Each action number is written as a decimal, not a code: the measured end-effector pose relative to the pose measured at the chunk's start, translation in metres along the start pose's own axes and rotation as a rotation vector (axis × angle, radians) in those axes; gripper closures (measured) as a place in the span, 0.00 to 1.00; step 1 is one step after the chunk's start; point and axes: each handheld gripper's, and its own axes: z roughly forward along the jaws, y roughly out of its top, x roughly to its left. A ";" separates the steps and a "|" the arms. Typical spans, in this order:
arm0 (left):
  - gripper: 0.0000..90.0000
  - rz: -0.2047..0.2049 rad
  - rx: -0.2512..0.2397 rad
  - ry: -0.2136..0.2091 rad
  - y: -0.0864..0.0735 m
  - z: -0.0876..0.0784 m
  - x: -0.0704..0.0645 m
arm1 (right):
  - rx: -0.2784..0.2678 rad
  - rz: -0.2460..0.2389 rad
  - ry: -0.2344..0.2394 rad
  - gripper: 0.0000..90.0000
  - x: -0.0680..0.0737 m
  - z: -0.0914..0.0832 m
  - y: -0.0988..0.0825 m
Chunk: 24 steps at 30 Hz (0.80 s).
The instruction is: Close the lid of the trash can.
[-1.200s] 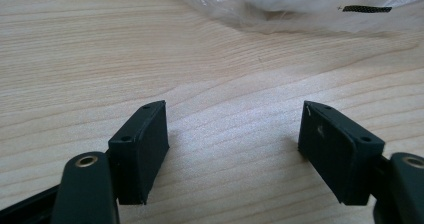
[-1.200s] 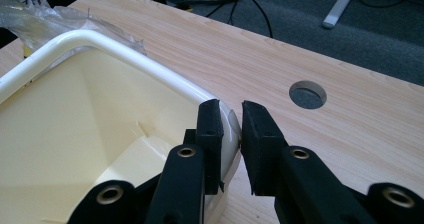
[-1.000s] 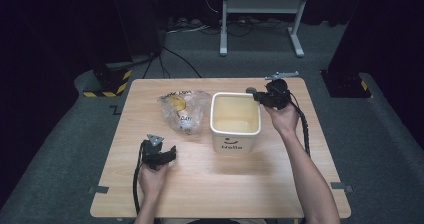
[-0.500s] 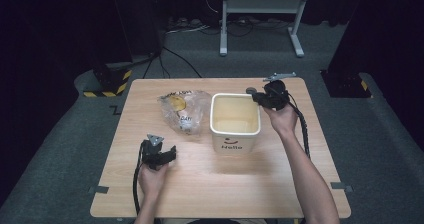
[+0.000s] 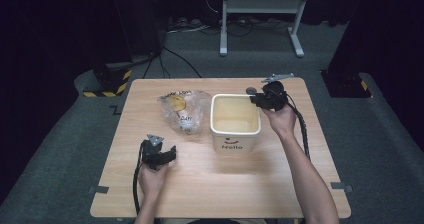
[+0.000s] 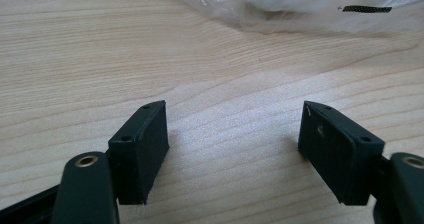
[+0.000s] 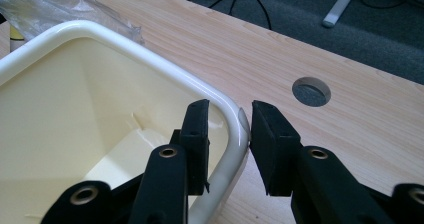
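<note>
A cream square bin [image 5: 235, 141] marked "Hello" stands upright at the table's middle. My right gripper [image 5: 255, 100] sits at its far right corner. In the right gripper view the gripper [image 7: 230, 106] straddles the bin's rim [image 7: 150, 56], one jaw inside and one outside. Its jaws have just been opening, and slim gaps show beside the rim. A crumpled clear plastic bag [image 5: 182, 111] with yellow contents lies left of the bin. My left gripper [image 5: 170, 154] rests low on the table near the front left, open, with bare wood between its jaws [image 6: 232, 134]. The bag [image 6: 300, 4] lies just beyond it.
A round cable hole [image 5: 251, 90] pierces the table [image 5: 225, 184] behind the bin's right corner, also seen as the hole [image 7: 311, 91] past my right jaws. Grey carpet, a white stand [image 5: 260, 6] and cables lie beyond the far edge.
</note>
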 end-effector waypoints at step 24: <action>0.31 0.000 0.000 0.000 0.000 0.000 0.000 | -0.075 0.049 0.001 0.58 -0.008 -0.014 -0.011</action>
